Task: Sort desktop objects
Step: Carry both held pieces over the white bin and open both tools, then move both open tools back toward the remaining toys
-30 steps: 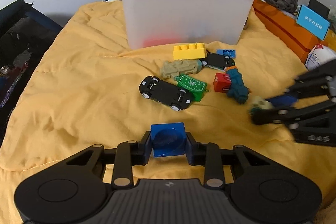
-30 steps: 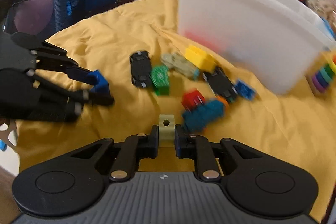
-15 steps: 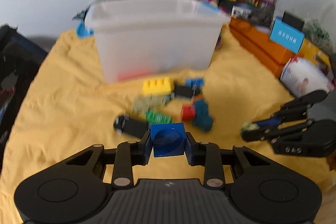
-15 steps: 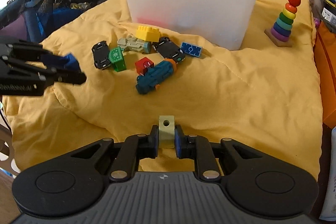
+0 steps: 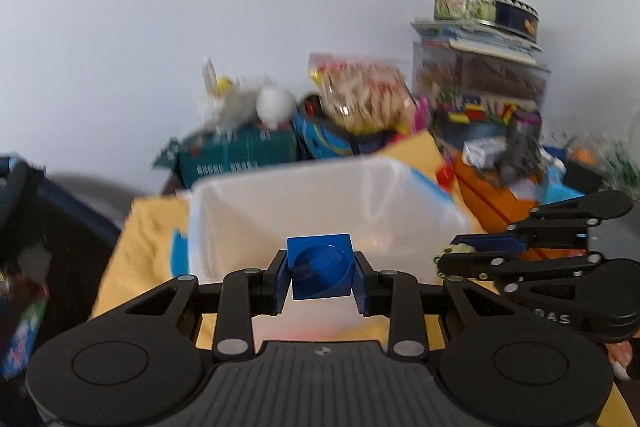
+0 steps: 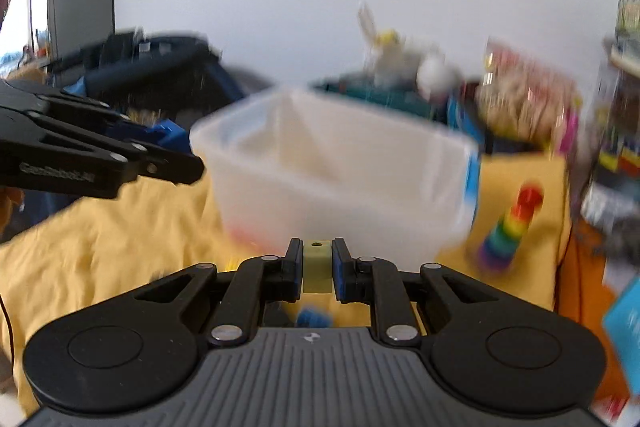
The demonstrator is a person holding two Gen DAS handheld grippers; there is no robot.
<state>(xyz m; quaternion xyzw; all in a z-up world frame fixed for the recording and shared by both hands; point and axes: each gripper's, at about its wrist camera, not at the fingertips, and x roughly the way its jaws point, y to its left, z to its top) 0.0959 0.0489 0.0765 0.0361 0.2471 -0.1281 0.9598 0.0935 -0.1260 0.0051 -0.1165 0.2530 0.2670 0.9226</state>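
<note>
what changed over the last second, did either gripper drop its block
Neither dropped anything. Both grippers rose from over the toy pile on the yellow blanket toward the clear plastic bin, whose open top now shows. The left gripper stays clamped on the blue block, the right gripper on the pale yellow-green block. The bin has not moved.

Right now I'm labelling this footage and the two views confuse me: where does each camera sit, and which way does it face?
Left wrist: on the left gripper, facing the translucent white plastic bin; shows its fingers clamping a blue cube, with the right gripper at the right edge.
Right wrist: on the right gripper, facing the same bin; shows a pale yellow-green block clamped, with the left gripper at the left edge.
Shared: bin, yellow cloth, both grippers.
</note>
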